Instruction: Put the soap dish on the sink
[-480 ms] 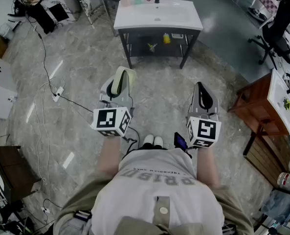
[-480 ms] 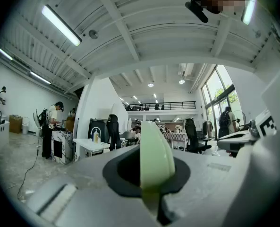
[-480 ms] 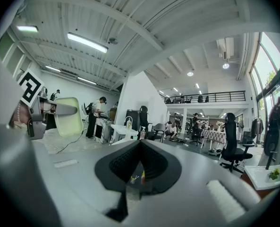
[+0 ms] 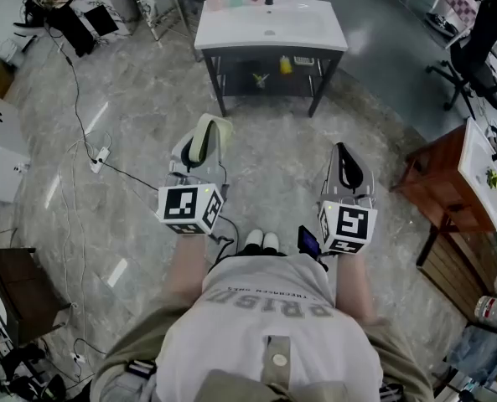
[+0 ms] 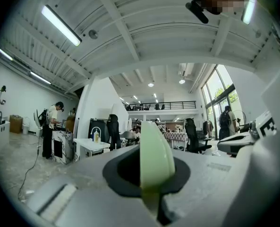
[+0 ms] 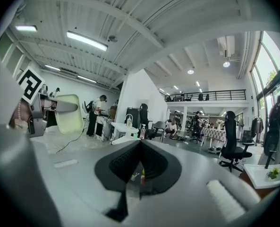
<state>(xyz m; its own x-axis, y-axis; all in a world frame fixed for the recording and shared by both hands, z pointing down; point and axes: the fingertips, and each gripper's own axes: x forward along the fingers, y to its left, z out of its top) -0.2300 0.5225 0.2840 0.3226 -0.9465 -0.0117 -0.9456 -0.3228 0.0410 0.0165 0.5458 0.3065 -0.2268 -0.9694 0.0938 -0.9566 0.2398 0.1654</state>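
Left gripper [image 4: 199, 159] jaws grasp a pale green oval plastic soap dish [image 4: 209, 134]. Right gripper [image 4: 342, 149] jaws are clenched, empty. White rectangular sink [image 4: 307, 33] stands well apart.

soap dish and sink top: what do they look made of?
Soap dish: likely plastic, pale green, smooth, soft sheen, thin rounded edge. Sink top: probably ceramic or cast resin, uniform white with a moulded basin; too distant to be sure.
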